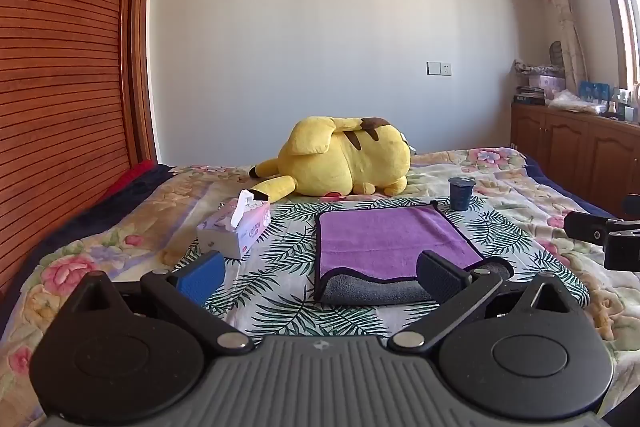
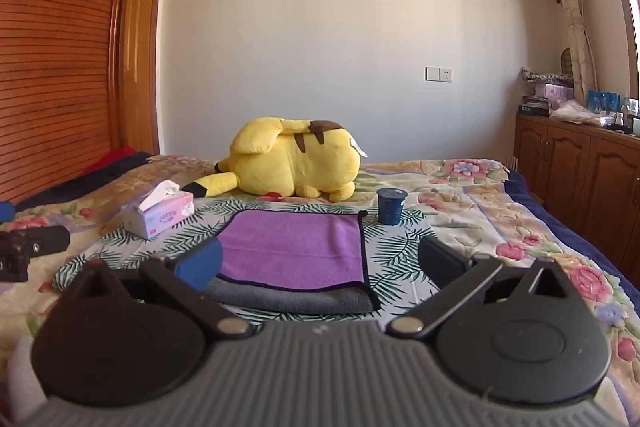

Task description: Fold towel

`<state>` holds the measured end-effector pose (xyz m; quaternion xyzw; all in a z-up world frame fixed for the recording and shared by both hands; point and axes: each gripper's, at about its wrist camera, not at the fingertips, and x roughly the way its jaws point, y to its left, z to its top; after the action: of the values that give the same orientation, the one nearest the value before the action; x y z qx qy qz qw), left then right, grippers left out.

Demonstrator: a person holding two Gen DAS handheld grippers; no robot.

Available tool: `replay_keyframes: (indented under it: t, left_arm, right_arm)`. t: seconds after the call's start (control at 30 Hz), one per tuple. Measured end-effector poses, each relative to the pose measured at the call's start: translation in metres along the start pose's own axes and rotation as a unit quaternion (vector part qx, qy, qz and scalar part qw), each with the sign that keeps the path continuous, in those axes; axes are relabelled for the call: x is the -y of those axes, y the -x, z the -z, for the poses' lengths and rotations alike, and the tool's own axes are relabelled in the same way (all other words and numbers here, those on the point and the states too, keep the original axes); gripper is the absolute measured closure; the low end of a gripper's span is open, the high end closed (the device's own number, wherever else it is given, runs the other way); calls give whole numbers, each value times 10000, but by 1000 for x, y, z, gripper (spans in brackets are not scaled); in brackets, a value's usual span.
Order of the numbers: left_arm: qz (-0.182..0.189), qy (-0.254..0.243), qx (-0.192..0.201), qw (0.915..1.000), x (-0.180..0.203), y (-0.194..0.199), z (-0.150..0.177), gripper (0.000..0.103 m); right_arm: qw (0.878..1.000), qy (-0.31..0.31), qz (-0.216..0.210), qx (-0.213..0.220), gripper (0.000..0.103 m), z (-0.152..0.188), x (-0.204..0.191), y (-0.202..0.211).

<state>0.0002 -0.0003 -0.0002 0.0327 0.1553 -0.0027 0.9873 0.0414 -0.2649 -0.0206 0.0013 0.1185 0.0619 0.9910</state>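
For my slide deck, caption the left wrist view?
Open left gripper poised before a purple-and-grey towel lying folded on the floral bed.

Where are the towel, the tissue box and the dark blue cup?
towel (image 1: 384,235), left wrist view, middle of its purple top layer.
tissue box (image 1: 236,233), left wrist view, on its front corner.
dark blue cup (image 2: 391,207), right wrist view, on its side wall.

A folded purple towel (image 2: 294,249) lies on the bed (image 2: 480,195), tissue box (image 2: 158,215) left, blue cup (image 2: 391,206) right, yellow plush (image 2: 292,159) behind.
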Motion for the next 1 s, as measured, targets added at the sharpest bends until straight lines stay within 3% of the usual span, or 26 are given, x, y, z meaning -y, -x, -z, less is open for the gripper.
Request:
replay_keyframes:
  t: [1.0]
  left_arm:
    - [1, -10, 42, 10000, -3, -3, 0, 18]
  right_arm:
    - [10000, -26, -10, -24, 0, 1, 2, -1]
